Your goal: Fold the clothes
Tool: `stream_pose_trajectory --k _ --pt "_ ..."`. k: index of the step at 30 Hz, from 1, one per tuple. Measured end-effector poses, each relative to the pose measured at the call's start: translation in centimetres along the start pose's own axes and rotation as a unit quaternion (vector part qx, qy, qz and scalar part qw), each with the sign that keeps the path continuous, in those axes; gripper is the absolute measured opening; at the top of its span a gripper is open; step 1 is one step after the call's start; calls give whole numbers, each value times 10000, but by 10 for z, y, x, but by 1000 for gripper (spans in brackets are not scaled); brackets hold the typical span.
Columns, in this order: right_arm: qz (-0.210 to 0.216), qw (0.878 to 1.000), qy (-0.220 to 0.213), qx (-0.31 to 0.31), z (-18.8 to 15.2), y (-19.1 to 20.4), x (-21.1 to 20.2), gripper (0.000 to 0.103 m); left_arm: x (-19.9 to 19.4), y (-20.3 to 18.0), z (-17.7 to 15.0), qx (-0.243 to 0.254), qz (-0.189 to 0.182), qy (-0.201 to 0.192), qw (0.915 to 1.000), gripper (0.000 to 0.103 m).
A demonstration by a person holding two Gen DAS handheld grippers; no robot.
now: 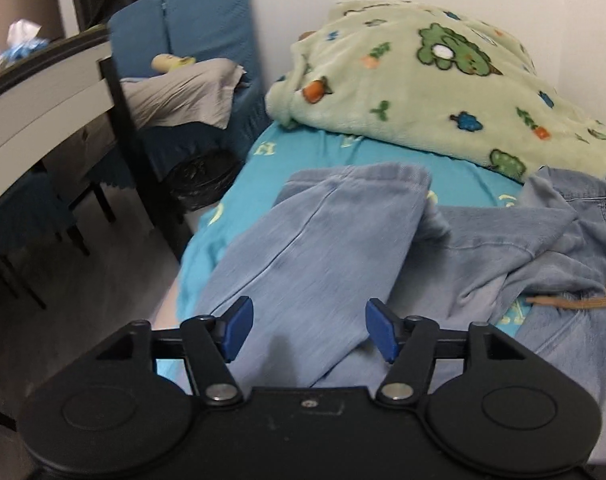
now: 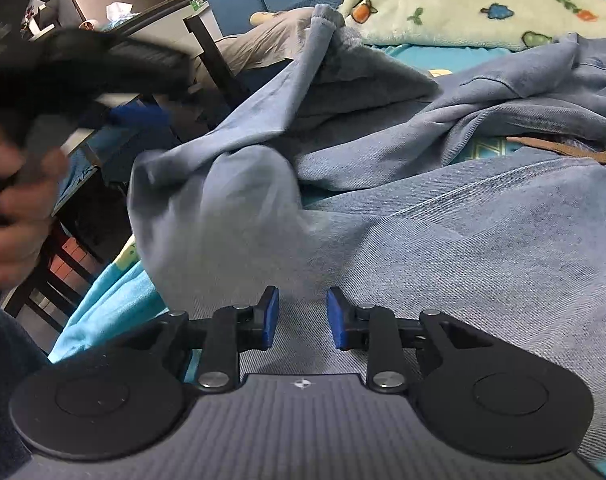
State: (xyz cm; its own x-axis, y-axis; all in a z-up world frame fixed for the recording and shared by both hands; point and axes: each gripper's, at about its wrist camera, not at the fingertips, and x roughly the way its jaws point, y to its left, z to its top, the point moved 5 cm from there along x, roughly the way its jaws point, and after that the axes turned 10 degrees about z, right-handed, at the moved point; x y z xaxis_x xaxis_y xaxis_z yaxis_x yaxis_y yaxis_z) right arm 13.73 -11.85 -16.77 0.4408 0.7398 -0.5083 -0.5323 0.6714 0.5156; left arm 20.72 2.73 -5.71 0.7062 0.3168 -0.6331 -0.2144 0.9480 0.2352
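A pair of light blue jeans (image 1: 311, 248) lies crumpled on the bed's turquoise sheet (image 1: 303, 152), one leg folded back over itself, with a brown drawstring (image 1: 571, 302) near the waist. My left gripper (image 1: 308, 330) is open just above the folded leg, holding nothing. In the right wrist view the jeans (image 2: 443, 240) fill the frame, one leg bunched up (image 2: 231, 200). My right gripper (image 2: 302, 316) is open low over the denim, empty. The left gripper (image 2: 135, 114) appears blurred at the left in a hand.
A green cartoon-print blanket (image 1: 423, 80) is heaped at the far side of the bed. A blue padded chair (image 1: 191, 32) with a grey garment, a dark desk (image 1: 43, 92) and a black bin (image 1: 203, 180) stand left of the bed.
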Motion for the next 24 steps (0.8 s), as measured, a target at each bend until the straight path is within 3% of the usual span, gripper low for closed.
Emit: stream_pose_trajectory --k 2,5,8,9,11,13,14,15,20,24 --pt "-16 10000 -44 22 2 -1 -1 29 5 -17 11 110 -87 -102 9998 60" --pt "-27 9999 -111 62 5 -4 -2 29 23 -45 18 656 160 -254 9974 62" --pt "7 9998 -159 125 7 -7 -1 29 54 -63 17 1166 467 -115 9920 61" --pt "16 9998 -169 133 7 -7 -2 29 61 -62 18 1202 553 -130 9911 58" --pt "43 9997 -198 147 7 -8 -2 29 72 -54 20 1177 645 -158 9908 34" --pt "92 9995 -229 179 7 -9 -2 30 74 -37 24 962 597 -130 9935 20" --pt "98 9995 -228 184 8 -10 -1 30 73 -27 26 815 547 -101 9951 7" --pt "98 9995 -224 186 8 -10 0 30 71 -16 29 667 497 -90 9965 3" --pt "82 9995 -245 162 7 -9 -1 30 38 59 52 -172 640 -462 9967 2" --pt "15 9995 -262 178 6 -10 -5 29 18 145 51 -1358 862 -415 9861 2"
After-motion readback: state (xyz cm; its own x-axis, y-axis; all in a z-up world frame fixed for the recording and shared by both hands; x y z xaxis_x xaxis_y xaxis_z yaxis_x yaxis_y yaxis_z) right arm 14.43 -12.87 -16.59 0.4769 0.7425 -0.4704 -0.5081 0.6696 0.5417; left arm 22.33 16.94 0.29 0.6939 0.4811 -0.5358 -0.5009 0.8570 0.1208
